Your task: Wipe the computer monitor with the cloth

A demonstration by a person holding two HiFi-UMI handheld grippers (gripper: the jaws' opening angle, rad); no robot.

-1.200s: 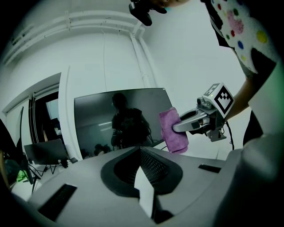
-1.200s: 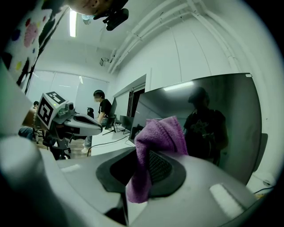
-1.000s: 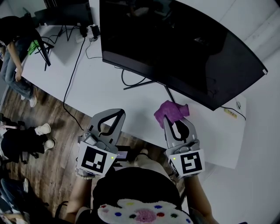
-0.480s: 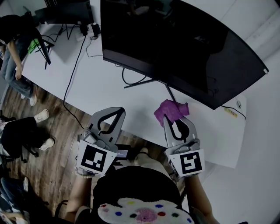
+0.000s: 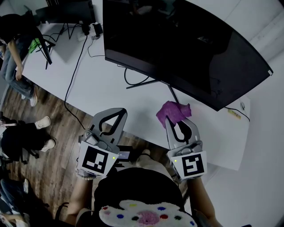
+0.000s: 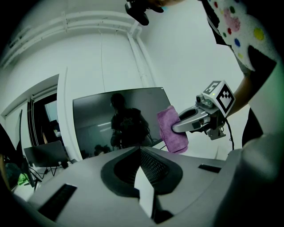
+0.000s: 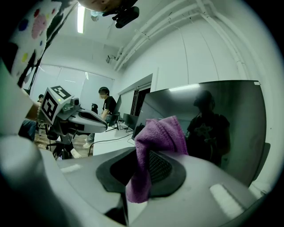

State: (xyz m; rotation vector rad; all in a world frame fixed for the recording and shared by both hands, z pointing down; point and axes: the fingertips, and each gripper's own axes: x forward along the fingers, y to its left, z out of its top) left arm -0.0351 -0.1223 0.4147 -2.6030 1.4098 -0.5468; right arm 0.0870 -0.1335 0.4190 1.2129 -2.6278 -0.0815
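A large dark curved monitor stands on a white desk, its screen also filling the background of the left gripper view and the right gripper view. My right gripper is shut on a purple cloth, held just in front of the monitor's lower edge and apart from the screen. The same cloth hangs from the jaws in the right gripper view, and the cloth shows in the left gripper view too. My left gripper is shut with nothing in it, over the desk's near edge.
The monitor's thin stand legs and black cables lie on the desk. A second smaller monitor stands at the far left end. A person stands beside that end on the wooden floor.
Both grippers have stayed where they were. The person's feet at the left edge have shifted slightly.
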